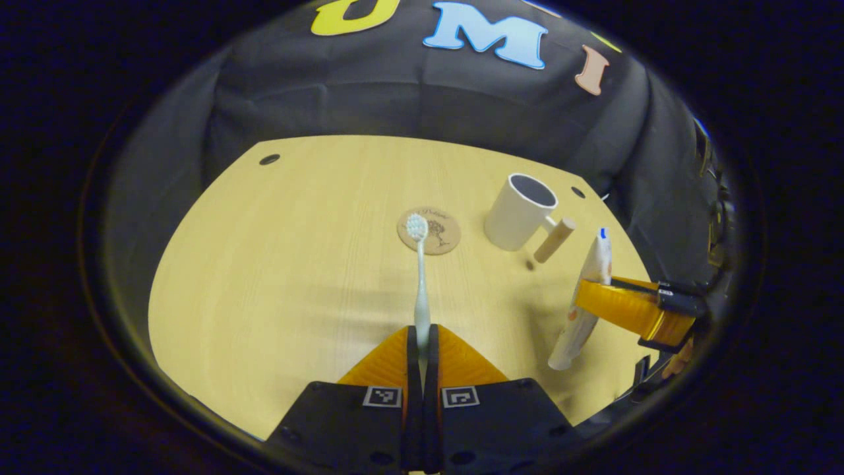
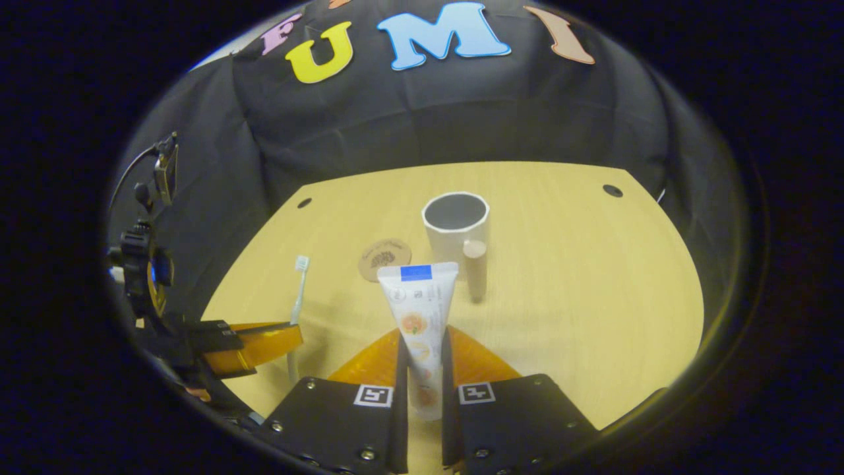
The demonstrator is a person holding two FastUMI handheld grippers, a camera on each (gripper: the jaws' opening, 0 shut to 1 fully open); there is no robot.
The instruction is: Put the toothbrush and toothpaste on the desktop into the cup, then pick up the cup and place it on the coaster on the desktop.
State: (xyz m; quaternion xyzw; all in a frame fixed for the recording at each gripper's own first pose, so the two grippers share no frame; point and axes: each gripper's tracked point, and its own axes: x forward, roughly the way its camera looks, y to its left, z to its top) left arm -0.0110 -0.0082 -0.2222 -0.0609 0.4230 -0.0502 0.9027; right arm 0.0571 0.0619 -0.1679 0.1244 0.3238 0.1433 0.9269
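Note:
My left gripper (image 1: 422,338) is shut on the handle of a white toothbrush (image 1: 420,277), which points forward with its bristles over the round cork coaster (image 1: 430,231). A white cup (image 1: 519,211) with a wooden peg handle stands to the right of the coaster. My right gripper (image 2: 422,343) is shut on a white toothpaste tube (image 2: 419,316), held above the table in front of the cup (image 2: 456,227). In the right gripper view the left gripper (image 2: 264,346) holds the toothbrush (image 2: 298,293) at the left, and the coaster (image 2: 384,258) lies left of the cup.
The light wooden desktop (image 1: 277,277) has small dark holes near its far corners (image 1: 269,159). Black cloth walls close it in at the back and sides. The right gripper (image 1: 633,307) with the tube (image 1: 585,300) sits at the right of the left gripper view.

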